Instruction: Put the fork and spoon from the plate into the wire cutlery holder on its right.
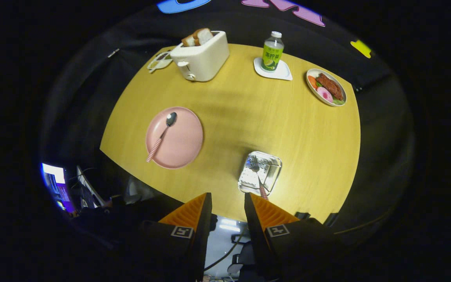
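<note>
A pink plate lies on the yellow table, beyond my fingers and to the left. On it rests a spoon with a dark bowl and a pink-and-white striped handle. The wire cutlery holder stands to the plate's right, just ahead of my right finger. The fork stands inside the holder, tines down, its striped handle sticking up toward the right fingertip. My gripper hovers high above the table's near edge, open, with nothing between its orange fingers.
At the far side stand a white toaster with bread slices, a small dish to its left, a green-labelled bottle on a white coaster, and a plate of food at the far right.
</note>
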The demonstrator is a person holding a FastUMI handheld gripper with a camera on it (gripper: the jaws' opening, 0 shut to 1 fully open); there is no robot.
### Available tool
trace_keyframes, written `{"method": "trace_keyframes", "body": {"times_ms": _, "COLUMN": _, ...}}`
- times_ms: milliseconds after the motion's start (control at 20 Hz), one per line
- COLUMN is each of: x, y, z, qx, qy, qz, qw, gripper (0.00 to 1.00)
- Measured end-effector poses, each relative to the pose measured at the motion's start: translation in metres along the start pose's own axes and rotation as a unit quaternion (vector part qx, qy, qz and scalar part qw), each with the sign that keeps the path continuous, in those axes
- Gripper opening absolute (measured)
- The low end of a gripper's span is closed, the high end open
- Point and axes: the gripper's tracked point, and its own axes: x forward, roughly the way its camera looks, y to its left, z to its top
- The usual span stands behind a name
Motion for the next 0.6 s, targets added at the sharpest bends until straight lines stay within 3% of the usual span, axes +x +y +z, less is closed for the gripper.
{"method": "trace_keyframes", "body": {"times_ms": 200, "x": 0.017, "y": 0.078, "z": 0.024, "qx": 0.045, "qy": -0.049, "qz": 0.087, "qw": 0.994, "gripper": 0.53}}
{"method": "trace_keyframes", "body": {"times_ms": 500, "x": 0.083, "y": 0.163, "z": 0.037, "qx": 0.106, "qy": -0.029, "qz": 0.155, "qw": 0.982, "gripper": 0.53}}
{"method": "trace_keyframes", "body": {"times_ms": 600, "x": 0.109, "y": 0.18, "z": 0.04, "qx": 0.117, "qy": -0.023, "qz": 0.154, "qw": 0.981, "gripper": 0.53}}
